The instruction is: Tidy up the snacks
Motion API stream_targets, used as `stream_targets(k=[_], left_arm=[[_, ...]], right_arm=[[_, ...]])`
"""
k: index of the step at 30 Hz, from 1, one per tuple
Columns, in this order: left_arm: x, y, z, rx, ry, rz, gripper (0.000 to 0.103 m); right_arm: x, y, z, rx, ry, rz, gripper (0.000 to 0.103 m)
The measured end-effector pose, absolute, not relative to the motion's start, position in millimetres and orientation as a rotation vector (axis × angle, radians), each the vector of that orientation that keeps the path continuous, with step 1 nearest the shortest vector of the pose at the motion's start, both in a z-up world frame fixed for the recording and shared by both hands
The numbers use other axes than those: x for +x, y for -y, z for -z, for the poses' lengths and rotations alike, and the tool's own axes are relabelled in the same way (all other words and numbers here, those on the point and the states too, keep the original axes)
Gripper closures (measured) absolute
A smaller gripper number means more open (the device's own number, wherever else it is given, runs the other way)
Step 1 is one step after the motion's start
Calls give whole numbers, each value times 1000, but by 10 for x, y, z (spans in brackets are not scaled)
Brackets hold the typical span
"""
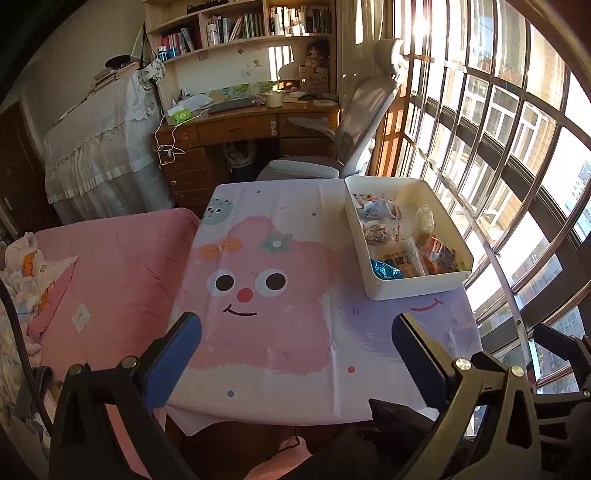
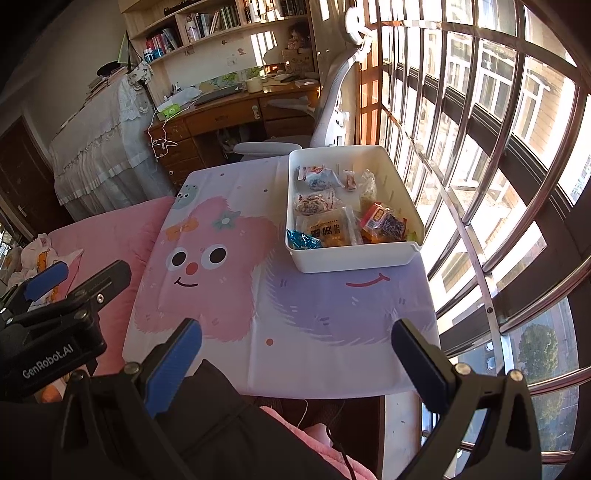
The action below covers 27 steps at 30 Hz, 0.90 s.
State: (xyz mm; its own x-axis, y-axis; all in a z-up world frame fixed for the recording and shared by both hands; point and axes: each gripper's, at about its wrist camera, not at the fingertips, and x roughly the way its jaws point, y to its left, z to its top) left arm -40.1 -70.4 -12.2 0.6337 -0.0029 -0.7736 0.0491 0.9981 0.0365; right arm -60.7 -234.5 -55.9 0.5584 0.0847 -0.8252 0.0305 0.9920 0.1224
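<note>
A white plastic bin [image 1: 413, 288] [image 2: 351, 258] sits at the far right of a small table covered with a cartoon cloth [image 1: 288, 325] [image 2: 295, 306]. Several wrapped snacks lie inside it, among them an orange packet [image 2: 330, 230], a blue foil one [image 2: 303, 240] and a red-and-dark packet [image 2: 384, 221]. My left gripper [image 1: 295, 339] hangs open over the near part of the cloth, holding nothing. My right gripper [image 2: 295, 343] is open too, above the table's front edge, empty. The left gripper's body [image 2: 55, 314] shows at the left of the right wrist view.
A pink bed [image 1: 110, 277] runs along the table's left side. Behind stand a wooden desk [image 1: 240, 125], a grey office chair [image 1: 354, 125] and bookshelves [image 1: 240, 26]. A barred window [image 1: 498, 147] curves along the right, close to the bin.
</note>
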Motion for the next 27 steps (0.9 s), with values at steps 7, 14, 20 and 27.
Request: stream_targets(k=[7,14,20,27], left_arm=[[-399,719,157,52,-901,41,1],[-396,720,188,49,-914,43,1],[-380,703,203,45,-921,42,1],[-377,698,201,46,-920,43,1]], right_arm=[[-619,2364,595,131,-1004,-21,0],[-618,2378,619,133,-1021,-17,0],[-595,2382,632,134,-1030,-19,0],[-588,2377,644,134,-1037,-21,0]])
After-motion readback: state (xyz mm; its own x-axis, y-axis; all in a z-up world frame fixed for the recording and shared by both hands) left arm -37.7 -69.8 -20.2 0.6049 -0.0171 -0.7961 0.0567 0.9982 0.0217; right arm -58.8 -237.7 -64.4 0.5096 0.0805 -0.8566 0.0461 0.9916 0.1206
